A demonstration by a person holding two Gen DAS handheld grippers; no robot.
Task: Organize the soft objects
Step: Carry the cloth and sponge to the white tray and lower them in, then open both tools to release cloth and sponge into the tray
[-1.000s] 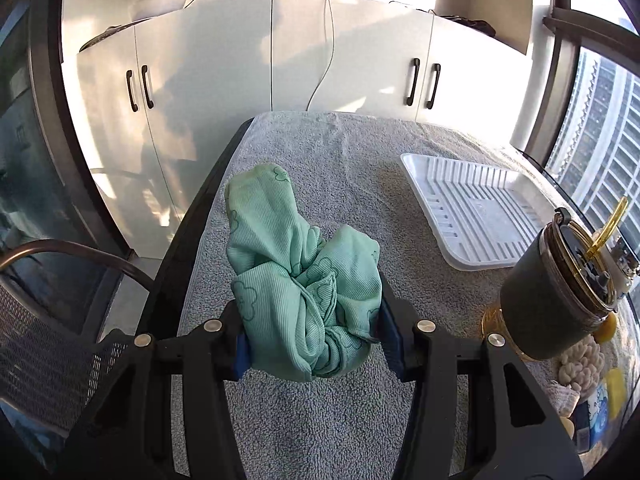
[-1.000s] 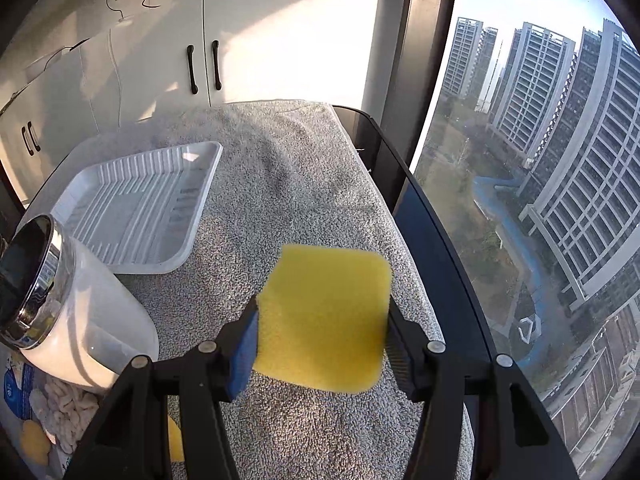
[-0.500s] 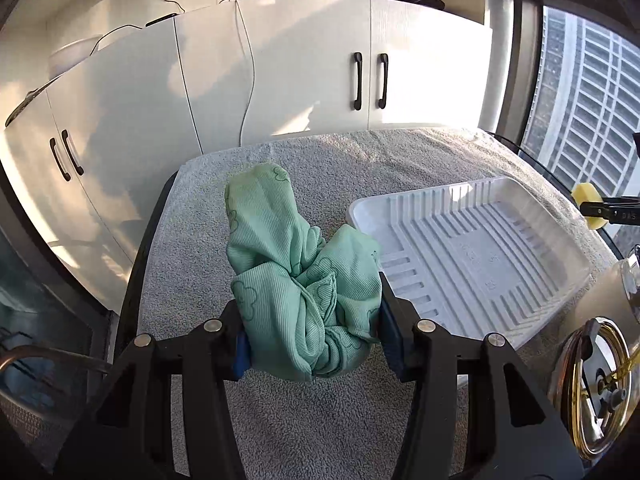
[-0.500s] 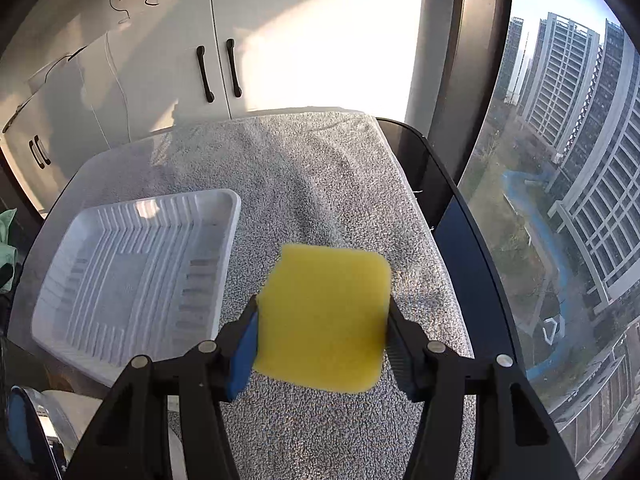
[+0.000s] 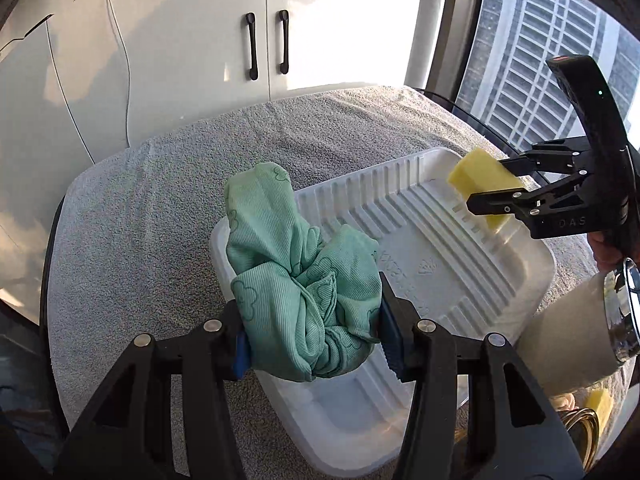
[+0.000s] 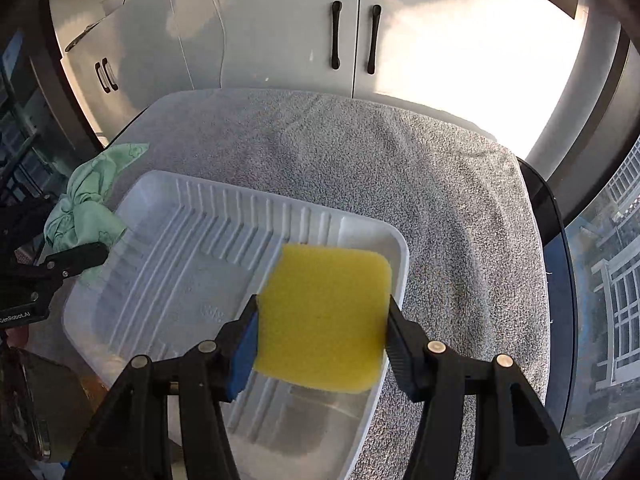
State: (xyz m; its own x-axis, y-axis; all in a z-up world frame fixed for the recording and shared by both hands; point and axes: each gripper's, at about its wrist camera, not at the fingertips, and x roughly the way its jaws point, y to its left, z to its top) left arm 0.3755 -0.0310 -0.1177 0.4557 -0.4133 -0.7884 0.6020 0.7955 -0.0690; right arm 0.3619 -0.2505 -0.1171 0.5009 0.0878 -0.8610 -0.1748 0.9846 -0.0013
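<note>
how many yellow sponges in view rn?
2. One yellow sponge is clamped in the right gripper above the white tray. A second yellow piece, possibly a sponge, is at the left view's lower right, mostly hidden. More may be hidden there.

tray [image 5: 472, 240] near-left corner hidden behind green cloth [image 5: 304, 280]; white jar [image 5: 568, 340] cut off at right edge; tray [image 6: 168, 240] embossed marks unreadable behind sponge [image 6: 324, 316].

One green cloth [image 5: 304, 280]; one yellow sponge [image 6: 324, 316]; one white tray [image 6: 180, 240]; two tools, left [image 5: 312, 340] and right [image 6: 320, 340].
</note>
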